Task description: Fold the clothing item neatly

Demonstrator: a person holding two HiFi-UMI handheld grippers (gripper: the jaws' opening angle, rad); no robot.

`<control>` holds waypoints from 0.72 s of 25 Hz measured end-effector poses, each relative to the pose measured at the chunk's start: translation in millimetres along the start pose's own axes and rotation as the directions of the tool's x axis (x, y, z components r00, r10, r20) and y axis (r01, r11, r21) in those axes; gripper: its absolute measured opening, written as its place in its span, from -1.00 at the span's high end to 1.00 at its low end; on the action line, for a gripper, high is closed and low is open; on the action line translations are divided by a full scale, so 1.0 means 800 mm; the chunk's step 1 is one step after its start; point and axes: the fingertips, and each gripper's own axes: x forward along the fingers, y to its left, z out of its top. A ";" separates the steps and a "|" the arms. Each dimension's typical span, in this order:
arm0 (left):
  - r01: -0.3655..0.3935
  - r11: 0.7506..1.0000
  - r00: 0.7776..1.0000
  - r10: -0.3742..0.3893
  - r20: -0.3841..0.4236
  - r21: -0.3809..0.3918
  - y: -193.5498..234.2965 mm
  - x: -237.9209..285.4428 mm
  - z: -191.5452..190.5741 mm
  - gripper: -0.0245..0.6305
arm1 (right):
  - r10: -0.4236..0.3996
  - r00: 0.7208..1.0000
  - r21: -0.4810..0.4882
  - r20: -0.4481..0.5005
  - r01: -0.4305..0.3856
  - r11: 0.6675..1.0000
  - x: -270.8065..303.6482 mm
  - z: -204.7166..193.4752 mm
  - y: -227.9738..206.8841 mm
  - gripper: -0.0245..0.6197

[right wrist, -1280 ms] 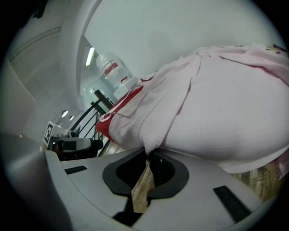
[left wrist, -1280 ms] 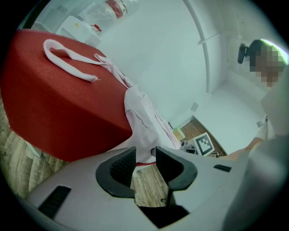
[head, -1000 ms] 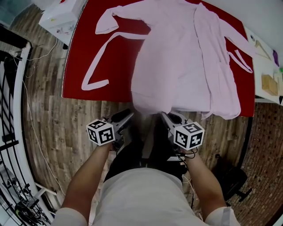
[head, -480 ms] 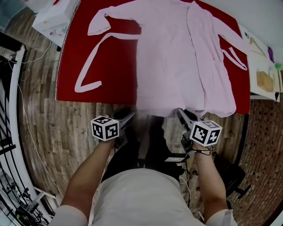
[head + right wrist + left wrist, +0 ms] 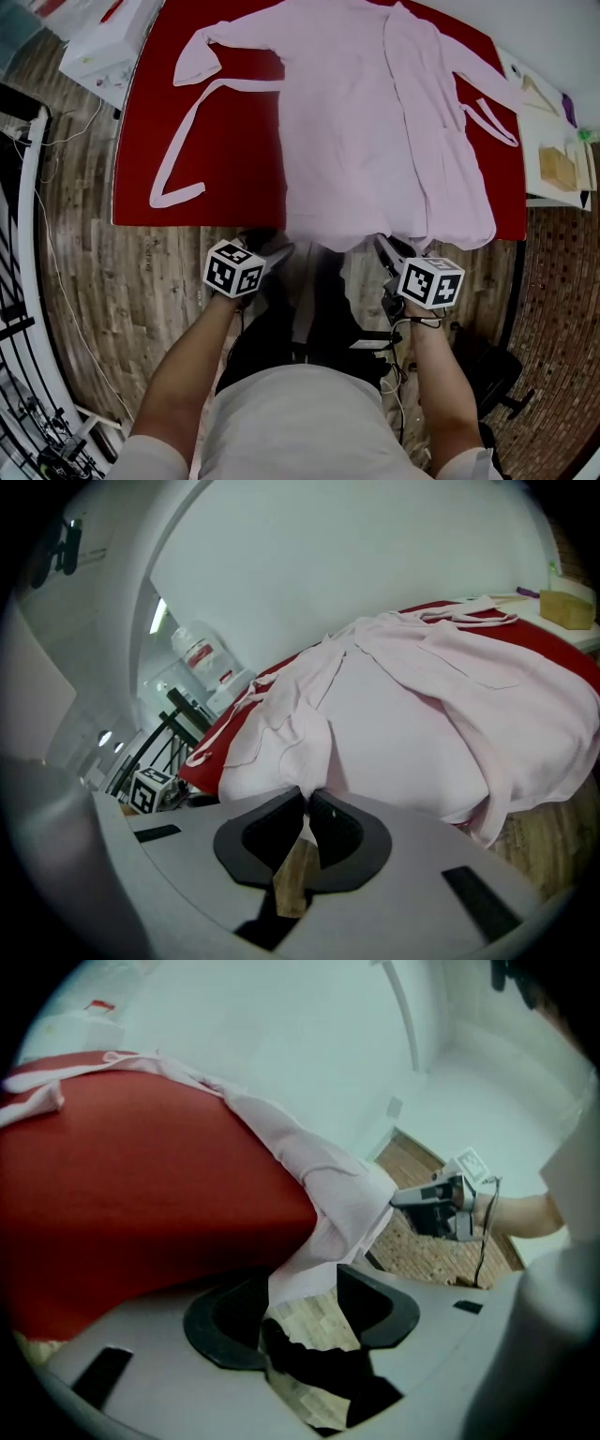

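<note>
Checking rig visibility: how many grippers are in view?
2. The left gripper sits at the pink robe's near hem on the left, its fingers just opened wider with hem between them; the right gripper, further right, is shut on the hem.

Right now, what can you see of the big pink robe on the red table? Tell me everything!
The pale pink cloth robe lies spread flat on the red table, sleeves out to both sides, its long belt trailing left. It looks soft and thin. Its hem hangs over the near edge. The right gripper pinches the hem; the left gripper has just been opening its jaws, a hem corner between them.
</note>
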 end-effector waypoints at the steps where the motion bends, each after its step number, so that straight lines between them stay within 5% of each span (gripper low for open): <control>1: -0.002 0.999 1.000 0.003 -0.028 0.046 -0.001 0.003 -0.002 0.29 | -0.006 1.000 0.009 0.004 0.006 1.000 -0.003 0.001 -0.005 0.83; 4: -0.010 0.990 0.994 0.025 -0.102 0.141 0.000 0.016 -0.009 0.29 | -0.026 1.000 0.049 0.014 0.026 0.998 -0.011 0.002 -0.020 0.83; 8: 0.043 0.984 0.991 -0.020 -0.132 0.174 -0.017 0.035 -0.011 0.29 | -0.028 1.000 0.079 0.008 0.027 0.997 -0.011 -0.002 -0.026 0.83; 10: 0.076 0.987 0.992 -0.061 -0.109 0.139 -0.030 0.043 -0.003 0.34 | -0.026 1.000 0.073 0.002 0.026 0.997 -0.010 -0.004 -0.026 0.83; 11: 0.092 0.990 0.992 -0.082 -0.096 0.105 -0.035 0.045 0.000 0.72 | -0.028 1.000 0.070 -0.003 0.028 0.997 -0.009 -0.005 -0.028 0.83; 12: 0.108 0.992 0.991 -0.103 -0.085 0.067 -0.041 0.043 0.001 0.86 | -0.030 1.000 0.070 -0.007 0.030 0.997 -0.008 -0.008 -0.030 0.83; 18: 0.107 0.990 0.994 -0.105 0.023 -0.092 -0.055 -0.014 -0.001 0.89 | -0.010 0.999 0.061 -0.046 0.012 0.998 0.003 -0.018 -0.027 0.83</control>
